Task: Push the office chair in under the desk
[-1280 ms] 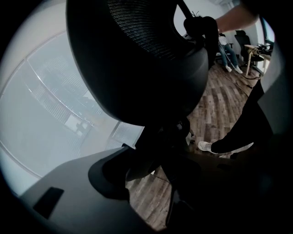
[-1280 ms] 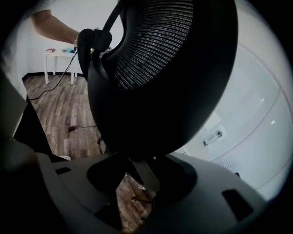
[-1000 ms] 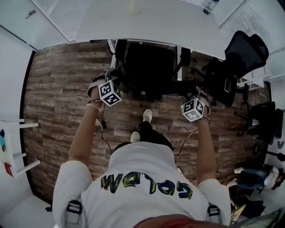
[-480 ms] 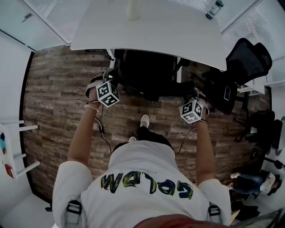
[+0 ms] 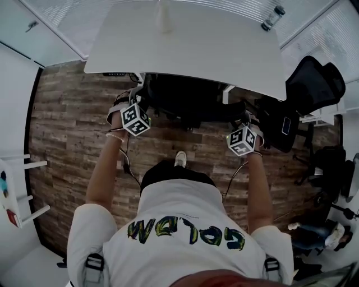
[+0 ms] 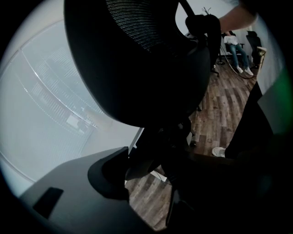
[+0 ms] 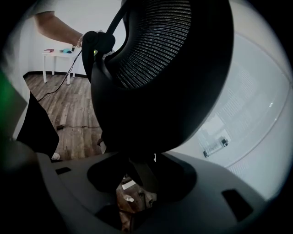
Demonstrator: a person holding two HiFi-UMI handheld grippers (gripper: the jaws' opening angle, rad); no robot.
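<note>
Standing at twelve o'clock from the person, the chair (image 5: 185, 100) is mostly under the desk (image 5: 185, 45); only its black backrest shows past the near edge. The left gripper (image 5: 137, 103) is at the backrest's nine o'clock side and the right gripper (image 5: 247, 120) at its three o'clock side. In each gripper view the mesh backrest looms over the jaws. Its dark rim runs down between them, and they look closed narrowly on it. A bottle (image 5: 272, 17) lies at the desk's one o'clock corner. A second chair (image 5: 311, 84) stands at the desk's three o'clock. One shoe (image 5: 179, 158) rests on the wood floor (image 5: 73, 112).
</note>
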